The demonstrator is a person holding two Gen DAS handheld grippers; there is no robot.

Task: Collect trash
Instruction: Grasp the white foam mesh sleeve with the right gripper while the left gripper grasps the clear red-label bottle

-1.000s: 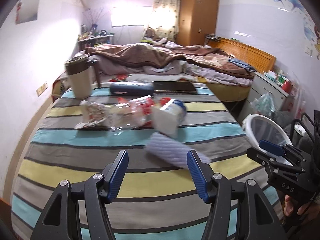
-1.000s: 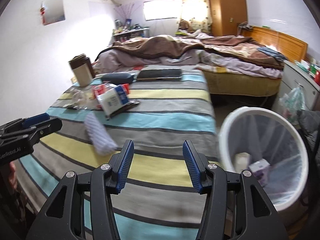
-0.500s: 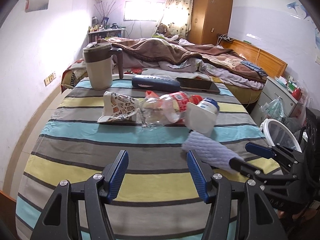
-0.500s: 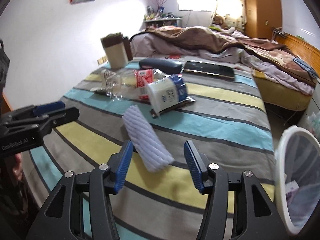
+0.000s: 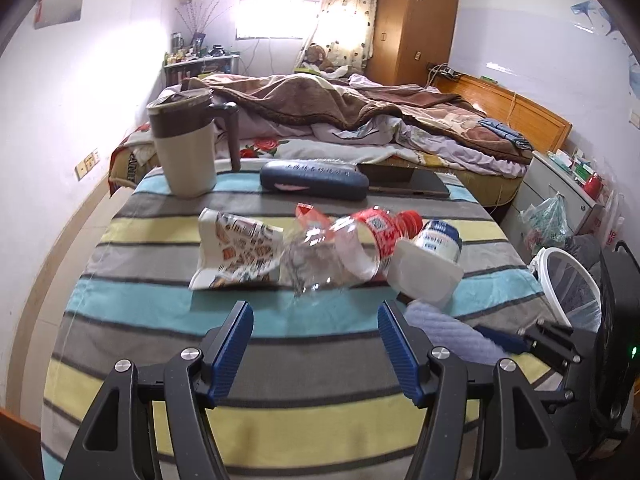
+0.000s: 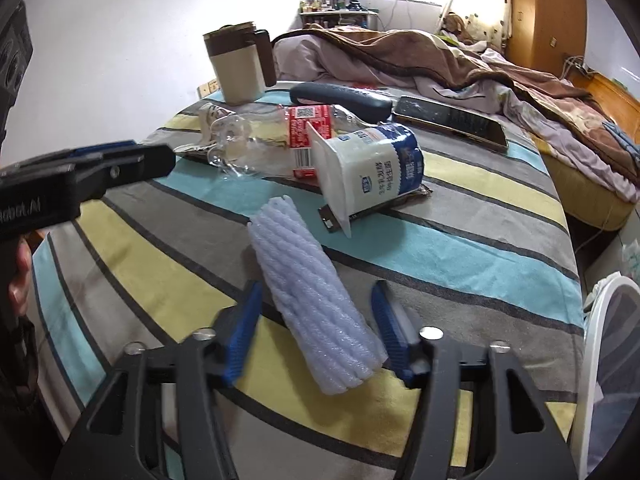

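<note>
So the striped bench (image 5: pixel 168 432) is taking up most of both views, with the messy bed (image 5: pixel 360 120) sitting behind it at 12 o'clock and the wardrobe (image 5: pixel 416 24) standing past that at about 1. A white mesh bin (image 5: pixel 568 280) is sitting off the bench edge at 3 o'clock in the left view.

On the bench, a tan jug (image 5: pixel 184 148) is standing upright at about 11, a dark case (image 5: pixel 312 180) is lying at 12 with a tablet (image 5: pixel 416 182) just beside it at 1.

The trash is bunching up mid-bench: a crumpled paper wrapper (image 5: pixel 236 252) is touching a squashed clear bottle (image 5: pixel 340 252) with a red label, and a white yogurt tub (image 6: pixel 372 172) is lying on its side right against the bottle.

Nearest is the foam roll (image 6: pixel 316 300), pale lilac, lying at 6 o'clock from the tub, a bit apart from it.

The right claw (image 6: pixel 316 328) is closing around that roll right now. The roll is sitting between the blue pads (image 6: pixel 240 332); the right one looks like it's touching, the left one is showing a small gap, so not clamped yet as far as I can tell.

The left claw (image 5: pixel 314 348) is hanging apart with nothing in it, widening a bit, pointing at the bottle pile at 12.
</note>
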